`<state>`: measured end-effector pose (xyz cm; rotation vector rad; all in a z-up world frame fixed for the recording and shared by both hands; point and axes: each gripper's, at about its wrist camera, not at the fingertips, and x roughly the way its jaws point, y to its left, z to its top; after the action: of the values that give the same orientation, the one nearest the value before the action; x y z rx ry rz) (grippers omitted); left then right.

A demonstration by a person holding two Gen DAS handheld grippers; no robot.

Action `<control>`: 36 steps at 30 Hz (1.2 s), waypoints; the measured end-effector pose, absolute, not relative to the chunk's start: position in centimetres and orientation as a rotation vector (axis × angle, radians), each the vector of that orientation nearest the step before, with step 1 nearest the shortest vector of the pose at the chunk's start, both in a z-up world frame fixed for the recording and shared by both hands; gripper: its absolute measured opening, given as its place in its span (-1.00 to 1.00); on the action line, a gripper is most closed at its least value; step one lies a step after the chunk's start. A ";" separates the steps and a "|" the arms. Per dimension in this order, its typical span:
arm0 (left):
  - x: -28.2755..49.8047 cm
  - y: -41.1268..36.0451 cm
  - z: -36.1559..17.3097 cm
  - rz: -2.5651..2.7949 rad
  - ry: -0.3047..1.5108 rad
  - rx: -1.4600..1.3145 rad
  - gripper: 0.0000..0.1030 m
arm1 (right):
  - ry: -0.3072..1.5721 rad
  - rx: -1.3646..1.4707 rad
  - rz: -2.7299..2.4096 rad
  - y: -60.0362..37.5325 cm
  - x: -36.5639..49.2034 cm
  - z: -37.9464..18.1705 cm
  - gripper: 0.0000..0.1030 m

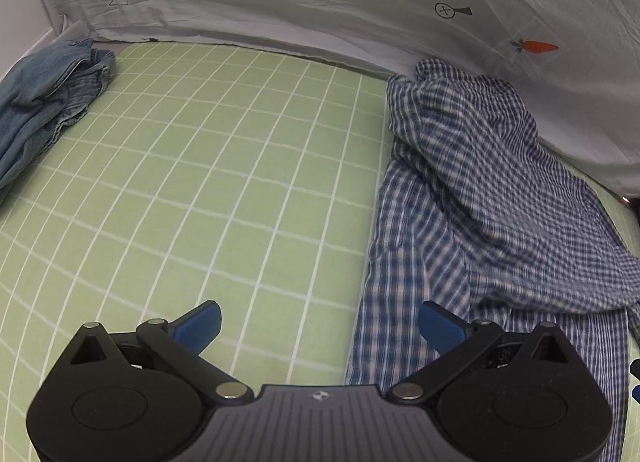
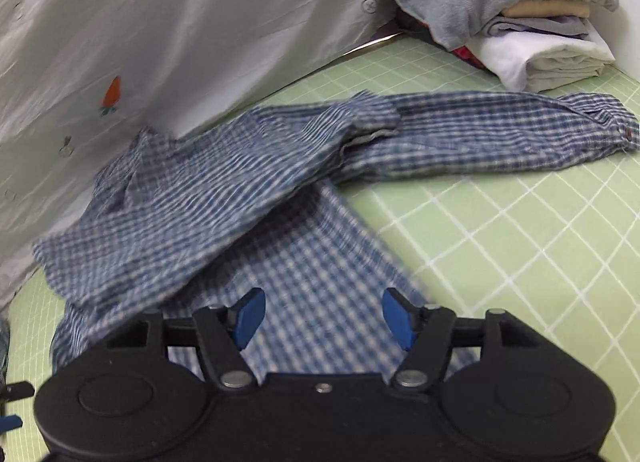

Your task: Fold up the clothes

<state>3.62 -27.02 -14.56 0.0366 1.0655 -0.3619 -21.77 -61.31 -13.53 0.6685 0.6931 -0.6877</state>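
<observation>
Both the left tongs point(image 1: 318, 328) and right tongs point(image 2: 324, 318) gape empty over the checked shirt point(image 2: 224, 197), thin and floppy, likely best pinched at its near hem.

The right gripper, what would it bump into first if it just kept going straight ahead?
Probably the blue checked shirt. The right gripper is open and already over its flat part, and the rumpled folds lie straight ahead. Past them hangs the white sheet. Depth is hard to judge here.

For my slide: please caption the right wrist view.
Open right hand-held gripper above crumpled blue-and-white checked cotton shirt on green grid sheet.
</observation>
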 end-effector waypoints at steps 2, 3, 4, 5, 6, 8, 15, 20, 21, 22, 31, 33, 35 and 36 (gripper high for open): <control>6.3 -29.1 -14.5 -0.366 1.056 0.015 1.00 | 0.665 0.681 -0.736 -64.4 -20.2 -13.7 0.28; 7.8 -30.1 -14.4 -0.366 1.054 0.002 1.00 | 0.653 0.687 -0.760 -66.1 -19.2 -13.7 0.28; 9.2 -30.9 -14.4 -0.367 1.052 -0.015 1.00 | 0.646 0.692 -0.781 -67.7 -18.1 -13.7 0.29; 10.7 -31.6 -14.4 -0.368 1.049 -0.032 1.00 | 0.640 0.691 -0.797 -69.0 -17.2 -13.7 0.30; 12.1 -32.3 -14.4 -0.371 1.048 -0.051 1.00 | 0.633 0.684 -0.811 -70.1 -16.4 -13.7 0.33; 14.7 -33.7 -14.5 -0.402 1.053 -0.112 1.00 | 0.607 0.659 -0.832 -72.3 -14.7 -13.8 0.45; 20.7 -37.1 -16.7 -0.431 1.112 -0.220 0.53 | 0.703 0.661 -0.755 -76.9 -10.8 -16.1 0.48; 22.6 -37.5 -18.7 -0.428 1.183 -0.325 -0.81 | 0.679 0.648 -0.644 -77.1 -10.4 -15.9 -0.55; 22.9 -37.6 -18.9 -0.421 1.190 -0.349 -0.87 | 0.661 0.633 -0.626 -77.1 -10.4 -15.7 -0.67; 23.2 -37.7 -18.9 -0.416 1.190 -0.367 -0.89 | 0.647 0.596 -0.614 -77.2 -10.0 -15.0 -0.72; 26.5 -41.3 -16.0 -0.460 1.061 -0.236 -0.92 | 0.482 0.375 -0.605 -80.4 -6.7 -8.3 -0.90; 26.8 -42.1 -17.1 -0.438 1.078 -0.198 -0.92 | 0.503 0.326 -0.615 -80.4 -5.5 -8.6 -0.90; 26.9 -42.4 -18.2 -0.412 1.090 -0.175 -0.92 | 0.544 0.319 -0.628 -80.5 -4.8 -9.9 -0.90; 27.0 -42.5 -18.8 -0.403 1.097 -0.170 -0.91 | 0.565 0.320 -0.635 -80.5 -4.5 -10.6 -0.90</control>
<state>27.02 -42.45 -18.77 -0.1696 1.0968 -0.4028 -4.54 -80.49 -10.64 0.3198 0.5647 -0.6348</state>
